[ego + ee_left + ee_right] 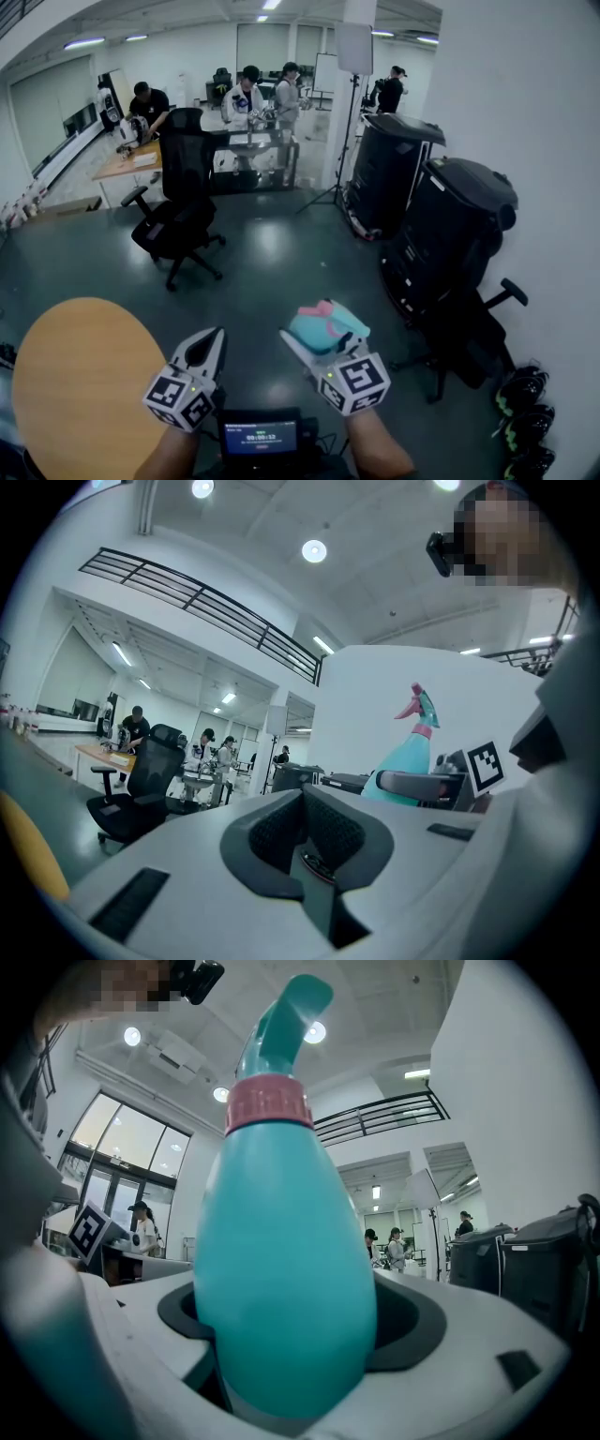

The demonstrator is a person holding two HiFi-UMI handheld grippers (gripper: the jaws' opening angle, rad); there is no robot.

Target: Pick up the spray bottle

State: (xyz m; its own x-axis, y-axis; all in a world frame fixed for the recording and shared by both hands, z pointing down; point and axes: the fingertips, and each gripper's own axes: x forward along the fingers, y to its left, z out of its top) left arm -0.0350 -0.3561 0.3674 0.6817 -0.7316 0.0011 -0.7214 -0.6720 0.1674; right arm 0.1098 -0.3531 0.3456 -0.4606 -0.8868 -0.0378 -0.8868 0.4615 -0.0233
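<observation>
Right gripper [323, 343] clasps spray bottle [281, 1241]; left gripper [210, 349] closed.

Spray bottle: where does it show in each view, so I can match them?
Head view: bottle low, just right of centre.
Left gripper view: bottle right of centre, upright.
Right gripper view: bottle fills the centre, gripped between the jaws.
Shared landmark: black bins, at right in the head view, mid-frame in the left gripper view, far right in the right gripper view.
</observation>
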